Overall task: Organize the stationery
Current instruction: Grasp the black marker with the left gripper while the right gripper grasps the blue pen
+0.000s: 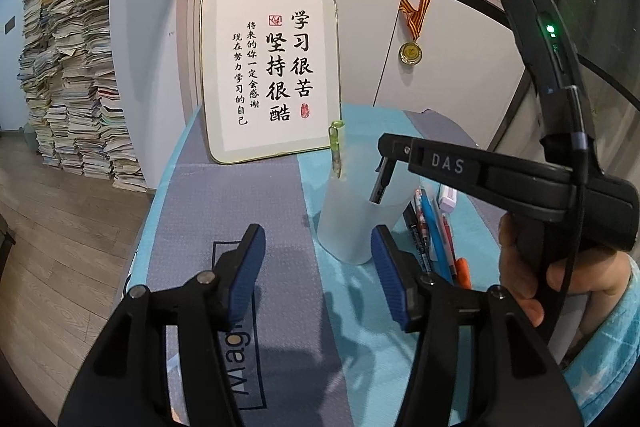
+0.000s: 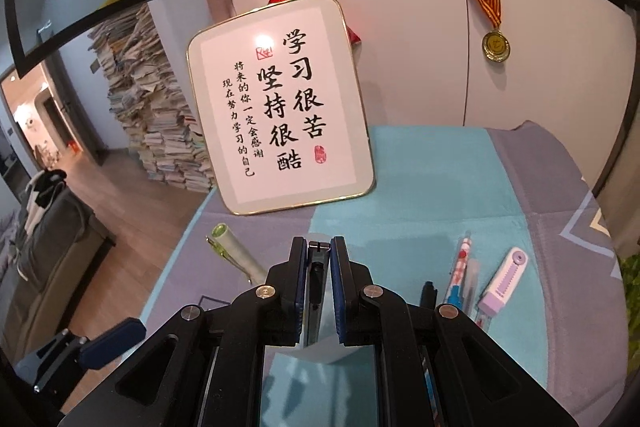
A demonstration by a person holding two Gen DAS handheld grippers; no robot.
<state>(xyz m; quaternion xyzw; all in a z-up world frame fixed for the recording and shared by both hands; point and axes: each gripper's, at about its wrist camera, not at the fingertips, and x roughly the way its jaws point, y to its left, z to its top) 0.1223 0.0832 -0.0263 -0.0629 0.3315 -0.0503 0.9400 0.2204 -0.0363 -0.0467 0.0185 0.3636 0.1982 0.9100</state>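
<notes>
Stationery waits on a desk under two grippers. The right gripper [image 2: 319, 269] has its blue-padded fingers [image 2: 338, 291] narrowed onto a dark pen [image 2: 318, 279], pinching its upper end; from the left wrist view the pen [image 1: 382, 181] hangs tip-down inside the mouth of a frosted translucent cup [image 1: 356, 211]. The left gripper [image 1: 318, 259] stands wide apart and holds nothing, its right finger [image 1: 386, 267] just beside the cup's near wall, its left finger over the grey cloth.

One green-capped pen [image 1: 336, 151] already leans in the cup against its far rim. Just right of the cup, toward the desk's right edge, lie several more items side by side: a black marker [image 1: 416, 239], a red-patterned pen [image 2: 460, 263], a blue pen [image 1: 436, 231] and a lilac-and-white correction tape [image 2: 505, 277]; how many pens lie there in all cannot be told.

The desk [image 2: 432, 187] is covered in woven cloth, turquoise beside grey. One rounded, gold-rimmed calligraphy plaque [image 1: 272, 75] leans against the white cabinet at the back edge. One gold medal [image 1: 411, 51] on a striped ribbon hangs on the cabinet door. Shelves of books run above, and a tall stack of papers [image 1: 68, 75] stands on the wooden floor to the left.
</notes>
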